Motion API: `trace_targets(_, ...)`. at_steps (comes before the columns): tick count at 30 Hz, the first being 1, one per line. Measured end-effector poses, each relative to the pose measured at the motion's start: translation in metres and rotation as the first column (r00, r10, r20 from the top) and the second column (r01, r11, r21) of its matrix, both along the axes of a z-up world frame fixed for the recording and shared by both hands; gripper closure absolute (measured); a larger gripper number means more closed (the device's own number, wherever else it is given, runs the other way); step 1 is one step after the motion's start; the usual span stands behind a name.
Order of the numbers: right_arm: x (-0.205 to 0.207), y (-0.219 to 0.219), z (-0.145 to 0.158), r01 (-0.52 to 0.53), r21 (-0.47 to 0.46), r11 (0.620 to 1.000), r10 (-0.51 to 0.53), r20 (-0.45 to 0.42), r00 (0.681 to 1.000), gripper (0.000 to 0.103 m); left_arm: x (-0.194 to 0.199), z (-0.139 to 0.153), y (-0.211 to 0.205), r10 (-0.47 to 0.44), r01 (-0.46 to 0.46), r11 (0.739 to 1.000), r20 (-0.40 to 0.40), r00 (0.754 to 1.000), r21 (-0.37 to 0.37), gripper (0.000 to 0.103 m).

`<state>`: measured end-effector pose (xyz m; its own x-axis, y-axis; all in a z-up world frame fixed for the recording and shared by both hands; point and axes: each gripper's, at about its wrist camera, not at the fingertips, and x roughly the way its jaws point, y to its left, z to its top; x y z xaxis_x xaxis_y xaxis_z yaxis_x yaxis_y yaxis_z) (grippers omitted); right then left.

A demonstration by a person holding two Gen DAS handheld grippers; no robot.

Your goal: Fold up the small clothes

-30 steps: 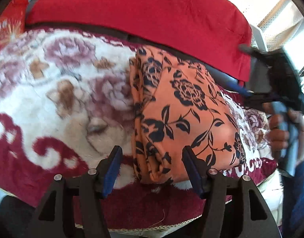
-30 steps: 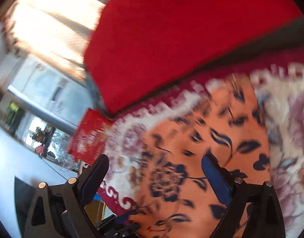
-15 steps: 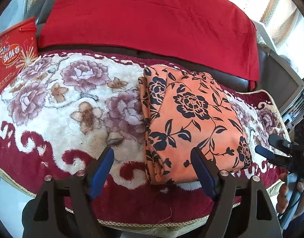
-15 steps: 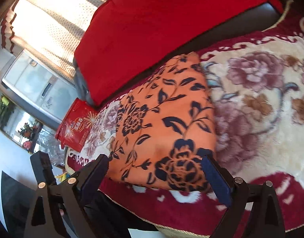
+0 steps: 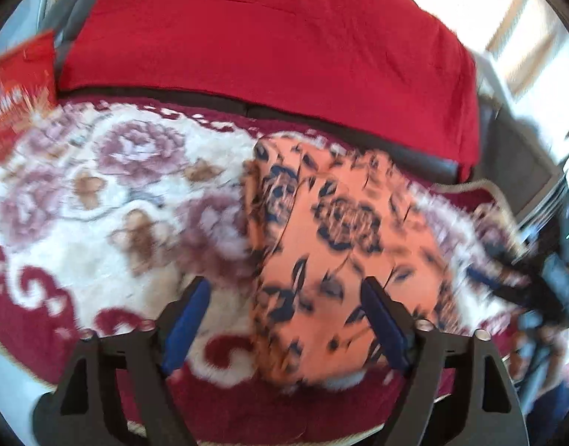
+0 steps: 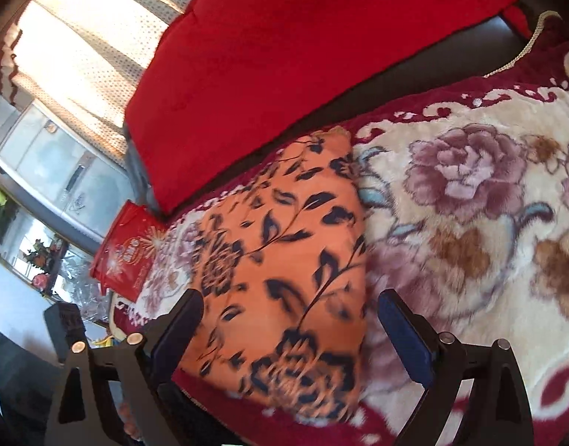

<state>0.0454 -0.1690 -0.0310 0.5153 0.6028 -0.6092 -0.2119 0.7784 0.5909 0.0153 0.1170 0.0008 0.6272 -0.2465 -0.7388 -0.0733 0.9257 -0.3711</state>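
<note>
A folded orange garment with dark blue flowers lies on the floral seat cover; it also shows in the right wrist view. My left gripper is open and empty, held just in front of the garment's near edge. My right gripper is open and empty, over the garment's near end from the other side. It appears blurred at the right edge of the left wrist view.
A red cushion leans on the dark sofa back behind the garment. A red printed bag sits at the seat's far left end. The seat cover's fringed front edge runs below my left gripper. Curtains and a window lie beyond.
My left gripper has moved closer to the garment's front edge; its view is now blurred. My right gripper has moved closer over the garment. Both stay open and empty.
</note>
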Motion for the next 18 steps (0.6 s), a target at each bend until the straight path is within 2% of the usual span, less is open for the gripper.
trace_targets(2, 0.018, 0.0, -0.007, 0.002, -0.016, 1.0, -0.003, -0.022, 1.0, 0.007, 0.015, -0.012, 0.01, 0.039, -0.039, 0.996, -0.007, 0.999, -0.085, 0.014)
trace_targets(4, 0.039, 0.001, -0.018, -0.01, -0.005, 1.0, 0.01, -0.059, 0.998, 0.007, 0.035, -0.036, 0.013, 0.03, -0.04, 0.987, -0.063, 0.998, -0.157, 0.014)
trace_targets(6, 0.06, 0.007, -0.036, -0.03, 0.018, 0.999, 0.032, -0.125, 0.992, 0.007, 0.051, -0.062, 0.007, 0.001, -0.028, 0.985, -0.159, 0.987, -0.172, 0.014)
trace_targets(7, 0.069, 0.013, -0.046, -0.054, 0.022, 0.998, 0.057, -0.166, 0.984, 0.009, 0.056, -0.073, 0.004, -0.013, -0.022, 0.982, -0.181, 0.983, -0.189, 0.013)
trace_targets(9, 0.071, 0.034, -0.052, -0.129, -0.008, 0.992, 0.126, -0.178, 0.976, 0.034, 0.054, -0.077, 0.003, -0.011, -0.026, 0.973, -0.158, 0.987, -0.23, 0.015)
trace_targets(10, 0.07, 0.041, -0.05, -0.152, -0.035, 0.988, 0.144, -0.171, 0.975, 0.043, 0.054, -0.075, 0.001, -0.038, 0.005, 0.97, -0.132, 0.99, -0.244, 0.037)
trace_targets(11, 0.067, 0.046, -0.045, -0.161, -0.067, 0.985, 0.149, -0.156, 0.976, 0.051, 0.054, -0.072, -0.004, -0.083, 0.053, 0.968, -0.112, 0.99, -0.244, 0.051)
trace_targets(12, 0.065, 0.049, -0.039, -0.175, -0.088, 0.981, 0.162, -0.14, 0.977, 0.056, 0.055, -0.067, -0.008, -0.087, 0.063, 0.975, -0.102, 0.991, -0.213, 0.054)
trace_targets(13, 0.063, 0.051, -0.03, -0.183, -0.11, 0.977, 0.171, -0.117, 0.978, 0.062, 0.056, -0.063, -0.011, -0.097, 0.076, 0.977, -0.097, 0.991, -0.198, 0.064)
trace_targets(14, 0.06, 0.051, -0.022, -0.186, -0.123, 0.975, 0.175, -0.095, 0.98, 0.064, 0.057, -0.056, -0.014, -0.099, 0.082, 0.981, -0.087, 0.991, -0.178, 0.07)
trace_targets(18, 0.049, 0.038, 0.025, -0.133, -0.139, 0.981, 0.141, 0.05, 0.989, 0.066, 0.069, -0.018, -0.028, -0.102, 0.103, 0.982, 0.012, 0.995, -0.156, 0.076)
